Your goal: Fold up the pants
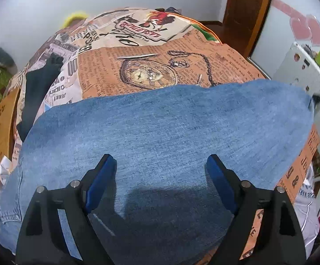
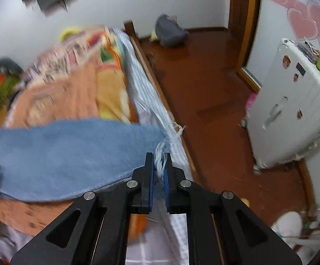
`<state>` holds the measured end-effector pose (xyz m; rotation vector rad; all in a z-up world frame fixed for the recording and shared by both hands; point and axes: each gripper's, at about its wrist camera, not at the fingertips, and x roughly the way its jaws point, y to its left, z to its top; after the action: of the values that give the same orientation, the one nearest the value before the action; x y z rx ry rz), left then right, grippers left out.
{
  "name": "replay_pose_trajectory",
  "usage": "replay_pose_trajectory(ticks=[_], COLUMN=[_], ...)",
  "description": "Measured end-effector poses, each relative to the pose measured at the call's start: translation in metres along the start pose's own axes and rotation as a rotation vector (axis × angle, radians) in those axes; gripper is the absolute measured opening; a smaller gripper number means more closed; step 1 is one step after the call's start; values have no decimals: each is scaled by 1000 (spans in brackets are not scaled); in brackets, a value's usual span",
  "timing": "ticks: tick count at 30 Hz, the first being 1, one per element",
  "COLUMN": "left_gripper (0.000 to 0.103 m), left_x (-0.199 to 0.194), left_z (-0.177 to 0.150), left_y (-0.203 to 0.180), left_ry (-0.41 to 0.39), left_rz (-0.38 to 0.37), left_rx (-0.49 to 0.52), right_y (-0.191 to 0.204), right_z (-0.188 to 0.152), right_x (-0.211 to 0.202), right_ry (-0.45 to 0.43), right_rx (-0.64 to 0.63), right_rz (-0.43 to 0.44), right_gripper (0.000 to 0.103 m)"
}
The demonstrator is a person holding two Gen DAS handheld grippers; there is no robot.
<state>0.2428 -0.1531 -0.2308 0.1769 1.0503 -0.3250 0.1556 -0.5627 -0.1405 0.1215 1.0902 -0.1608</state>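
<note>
Blue denim pants (image 1: pixel 160 132) lie spread across the bed. My left gripper (image 1: pixel 161 165) hovers over the denim with its blue-padded fingers wide apart and nothing between them. In the right wrist view, a pant leg (image 2: pixel 67 154) stretches left from my right gripper (image 2: pixel 159 161). That gripper is shut on the frayed hem end of the leg, and white threads (image 2: pixel 162 152) stick out between the pads. The right wrist view is blurred by motion.
A newspaper-print bedspread (image 1: pixel 160 66) covers the bed, with a black garment (image 1: pixel 38 84) at its left. The bed's right edge (image 2: pixel 151 84) borders a brown wooden floor (image 2: pixel 204 84). A white suitcase (image 2: pixel 292 110) stands at right and a grey bag (image 2: pixel 171 33) by the far wall.
</note>
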Motion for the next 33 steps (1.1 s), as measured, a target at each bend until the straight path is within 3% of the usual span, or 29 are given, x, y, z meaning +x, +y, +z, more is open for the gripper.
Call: replay_pose_trajectory(ticks=[3,8,14,22,28,33], left_gripper=[86,86,86,92,92,92], left_x=[-8,-32,-76,-132,-129,-84], left_z=[0,0,-7,-37,-74,-108], left_y=[12,41,95,209,308,368], left_ry=[-17,-79,-183,-265,-182,-31], left_rz=[-5,10,80,235,285,246], left_rx=[-46,-117,-209,-353,-502,-605], right_y=[6,47,141,277,366,427], right_z=[8,29,52,56,48,37], right_x=[-5,-35,-58,-55,-26,0], right_ry=[-19,-140,-237,-257,-171,-81], right_rx=[-30,-100,-267,-493,-630,-733], right_rz=[-64,25,188,451,576,622], right_gripper=[11,40,42,43,43,43])
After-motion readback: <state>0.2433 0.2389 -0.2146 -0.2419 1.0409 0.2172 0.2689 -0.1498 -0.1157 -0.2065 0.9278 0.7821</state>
